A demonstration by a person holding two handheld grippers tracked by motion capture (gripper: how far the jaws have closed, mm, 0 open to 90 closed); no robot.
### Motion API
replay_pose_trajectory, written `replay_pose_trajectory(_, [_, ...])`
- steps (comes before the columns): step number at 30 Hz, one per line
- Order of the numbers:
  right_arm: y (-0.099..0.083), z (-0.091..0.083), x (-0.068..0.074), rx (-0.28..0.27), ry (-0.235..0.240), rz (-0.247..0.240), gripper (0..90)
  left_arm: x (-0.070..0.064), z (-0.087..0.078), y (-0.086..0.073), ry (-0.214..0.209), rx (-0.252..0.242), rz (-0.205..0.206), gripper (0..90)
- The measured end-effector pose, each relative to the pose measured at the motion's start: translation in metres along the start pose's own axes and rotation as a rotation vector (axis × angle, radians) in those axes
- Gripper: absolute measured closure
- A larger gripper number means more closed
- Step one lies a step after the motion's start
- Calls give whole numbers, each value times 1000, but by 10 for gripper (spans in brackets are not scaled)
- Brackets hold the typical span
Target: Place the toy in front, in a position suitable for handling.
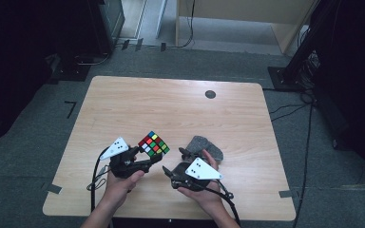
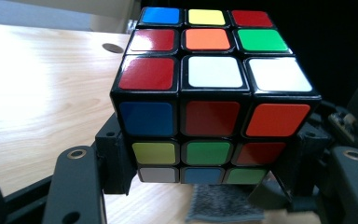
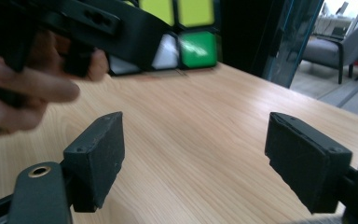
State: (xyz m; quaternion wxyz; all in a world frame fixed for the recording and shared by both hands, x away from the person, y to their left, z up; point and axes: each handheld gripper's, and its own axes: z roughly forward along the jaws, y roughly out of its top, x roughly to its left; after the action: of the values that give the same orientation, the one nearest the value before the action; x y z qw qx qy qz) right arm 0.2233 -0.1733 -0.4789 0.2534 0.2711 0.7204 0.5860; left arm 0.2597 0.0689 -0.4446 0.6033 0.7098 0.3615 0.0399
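Rubik's cube [image 1: 153, 144] sat pinched in the left gripper [image 1: 156, 159] in the high view, lifted above the tabletop [image 1: 171, 109] near its front edge, left of centre. Just to its right, the right gripper [image 1: 183, 161] hovered by a grey cloth [image 1: 206, 146] lying on the wood. In the left gripper view, the 2 black jaws clamped the cube [image 2: 214, 93] on its lower sides, with the cloth [image 2: 223, 203] underneath and a dark round mark [image 2: 112, 47] far off on the tabletop. In the right gripper view, the jaws stood spread wide with bare wood between them; the cube [image 3: 186, 37] and the left hand [image 3: 23, 88] showed beyond
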Motion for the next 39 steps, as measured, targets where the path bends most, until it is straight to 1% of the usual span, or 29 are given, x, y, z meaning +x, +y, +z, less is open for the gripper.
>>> replay_pose_trajectory(2, [1,1,3,-28,-10,5,185,-4,3,-1,-11,7,-2,343])
replay_pose_trajectory(3, [1,2,3,-41,-4,17,185,-5,4,-2,-16,10,-5,343])
replay_pose_trajectory(5, [0,3,4,-59,-2,19,186,-8,8,-3,-30,16,-21,343])
replay_pose_trajectory(7, [0,3,6,-72,-10,0,197,-10,10,-4,-42,19,-45,343])
replay_pose_trajectory(9, [-1,3,7,-92,-24,-14,222,-12,13,-6,-49,26,-53,342])
replay_pose_trajectory(11, [-1,3,9,-104,-39,-22,274,-13,14,-7,-63,30,-65,342])
replay_pose_trajectory(13, [-1,3,10,-120,-44,-44,321,-14,16,-8,-69,29,-78,342])
replay_pose_trajectory(16, [-1,2,12,-116,-60,-74,346,-11,16,-8,-77,34,-92,341])
replay_pose_trajectory(18, [-1,3,12,-109,-63,-81,348,-10,16,-8,-81,37,-96,335])
replay_pose_trajectory(20, [-1,2,12,-90,-64,-95,349,-10,15,-7,-77,25,-92,301])
replay_pose_trajectory(22, [-2,2,11,-70,-68,-110,349,-9,11,-4,-70,1,-85,251])
replay_pose_trajectory(25, [-3,1,6,-31,-79,-96,349,-6,2,1,-43,-45,-48,206])
replay_pose_trajectory(27, [-3,-1,0,-17,-92,-75,350,-3,-4,4,-21,-65,-19,191])
replay_pose_trajectory(29, [-2,-3,-8,-2,-103,-54,350,0,-8,5,5,-75,14,182])
replay_pose_trajectory(30, [-2,-5,-11,4,-106,-39,350,2,-9,5,20,-72,34,180])
replay_pose_trajectory(33, [1,-10,-22,10,-111,11,350,5,-9,2,79,-37,120,176])
replay_pose_trajectory(34, [2,-12,-25,9,-111,26,350,5,-8,1,88,-23,144,177])
replay_pose_trajectory(35, [3,-15,-27,13,-112,47,350,5,-7,-1,98,-13,168,177])
replay_pose_trajectory(37, [7,-18,-31,16,-103,83,350,2,-4,-3,120,11,230,179])
replay_pose_trajectory(39, [10,-21,-33,21,-92,119,350,-3,0,-7,141,33,302,178])
